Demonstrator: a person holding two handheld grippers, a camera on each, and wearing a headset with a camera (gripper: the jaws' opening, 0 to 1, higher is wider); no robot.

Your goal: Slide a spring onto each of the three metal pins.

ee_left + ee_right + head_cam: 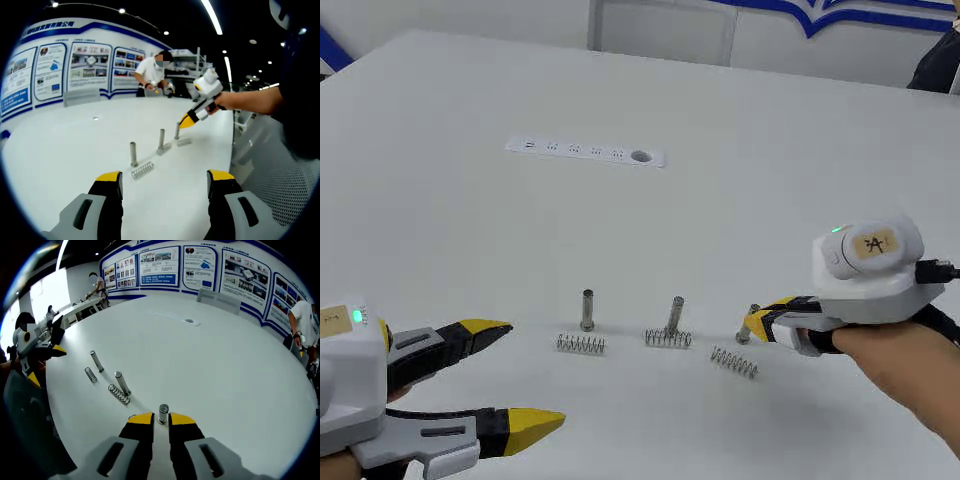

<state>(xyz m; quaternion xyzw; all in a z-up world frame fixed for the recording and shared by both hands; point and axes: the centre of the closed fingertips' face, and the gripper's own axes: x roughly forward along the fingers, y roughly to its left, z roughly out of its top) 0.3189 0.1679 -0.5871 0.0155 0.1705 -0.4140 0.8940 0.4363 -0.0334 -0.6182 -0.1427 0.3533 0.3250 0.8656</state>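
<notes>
White table (770, 200) takes up most of the head view, surface plain and matte. Left gripper (535, 372) sits in the lower left corner of the head view, jaws spread wide with nothing between the yellow tips. Its own view confirms the wide gap, tips pointing toward the row of pins. Right gripper (757, 325) comes in from the right edge, held in a hand, its yellow tips at the right-hand end of the row. In the right gripper view the jaws are drawn close together with the right pin (163, 413) standing between the tips, pinched as far as I can see. Power strip (585, 152), white, lies flat in the upper middle of the head view, well apart from the work. Three metal pins stand in a row across the lower middle: left pin (587, 308) upright, middle pin (675, 315) leaning slightly right, right pin at the gripper tips. Three springs lie on their sides on the table just below the row. Left spring (581, 344) is near the foot of the left pin. Middle spring (668, 339) touches the foot of the middle pin. Right spring (734, 362) lies at an angle, just below and left of the right gripper's tips.
</notes>
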